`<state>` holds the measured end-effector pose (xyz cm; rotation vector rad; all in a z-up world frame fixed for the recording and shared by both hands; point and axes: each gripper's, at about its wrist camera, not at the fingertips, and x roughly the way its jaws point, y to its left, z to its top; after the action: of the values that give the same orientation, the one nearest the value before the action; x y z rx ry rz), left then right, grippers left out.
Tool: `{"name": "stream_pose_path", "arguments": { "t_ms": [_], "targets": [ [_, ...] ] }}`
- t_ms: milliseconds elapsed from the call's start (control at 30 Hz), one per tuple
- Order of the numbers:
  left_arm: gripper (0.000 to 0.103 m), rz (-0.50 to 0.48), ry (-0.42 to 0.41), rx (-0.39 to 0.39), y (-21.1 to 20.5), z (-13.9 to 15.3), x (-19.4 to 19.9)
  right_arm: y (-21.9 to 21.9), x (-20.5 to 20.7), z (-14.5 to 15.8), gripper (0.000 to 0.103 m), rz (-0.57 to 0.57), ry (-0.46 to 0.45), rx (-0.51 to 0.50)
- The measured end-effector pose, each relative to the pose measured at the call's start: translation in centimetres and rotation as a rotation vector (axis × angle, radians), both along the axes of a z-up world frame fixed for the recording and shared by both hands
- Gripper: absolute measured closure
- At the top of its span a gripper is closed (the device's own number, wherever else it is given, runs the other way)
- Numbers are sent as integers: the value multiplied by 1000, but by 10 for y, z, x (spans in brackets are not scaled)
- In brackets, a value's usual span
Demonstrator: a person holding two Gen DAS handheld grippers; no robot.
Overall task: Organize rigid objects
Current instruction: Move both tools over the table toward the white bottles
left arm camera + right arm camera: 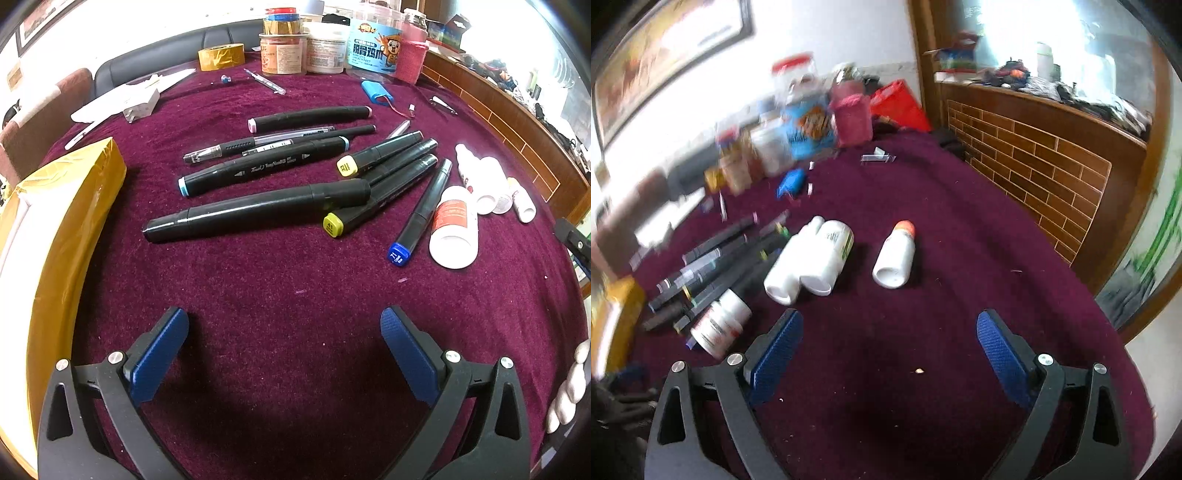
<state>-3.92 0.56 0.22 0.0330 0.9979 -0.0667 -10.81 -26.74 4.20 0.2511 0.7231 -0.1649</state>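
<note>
1. Left claw (284, 325) spread wide and empty, poised low over bare maroon cloth on the desk (295, 280), open room ahead up to the nearest marker.
2. Black markers (258, 212) heaped mid-desk, lying crosswise and touching; yellow-capped ends (334, 225) facing the camera, one blue-capped marker (421, 212) angled at the heap's right edge.
3. White bottles (456, 227) lying on their sides just right of the markers, the largest touching the blue-capped one, smaller ones close behind it.
4. Yellow-taped box (70, 221) flanking the left edge, apart from the markers, a strip of clear cloth between.
5. Jars and tubs (325, 48) lined along the far edge, with a yellow tape roll (221, 56) to their left.
6. Right claw (890, 332) also released wide, holding nothing, over open cloth near the desk's right side; view blurred.
7. Orange-capped white bottle (895, 258) lying alone ahead of the right claw, apart from two white bottles (809, 258) side by side at its left.
8. Brick-patterned wooden panel (1034, 166) bordering the desk's right edge.
</note>
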Motion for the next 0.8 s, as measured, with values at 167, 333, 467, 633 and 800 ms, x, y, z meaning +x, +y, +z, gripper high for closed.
{"name": "stream_pose_path", "arguments": {
  "t_ms": [167,333,467,633,800],
  "targets": [
    [0,-5,-1,0,-2,0,0,5,23,-11,10,-115,145,-73],
    [0,-17,0,1,-3,1,-1,-2,17,-9,11,-303,216,-119],
    [0,-21,0,-3,-2,0,-1,27,-34,41,11,-333,171,-183],
    [0,-29,0,-1,-3,1,-1,79,-98,107,10,-359,55,-374],
    [0,-43,1,1,-2,0,-1,96,-132,134,10,-334,30,-353]
  ]
}}
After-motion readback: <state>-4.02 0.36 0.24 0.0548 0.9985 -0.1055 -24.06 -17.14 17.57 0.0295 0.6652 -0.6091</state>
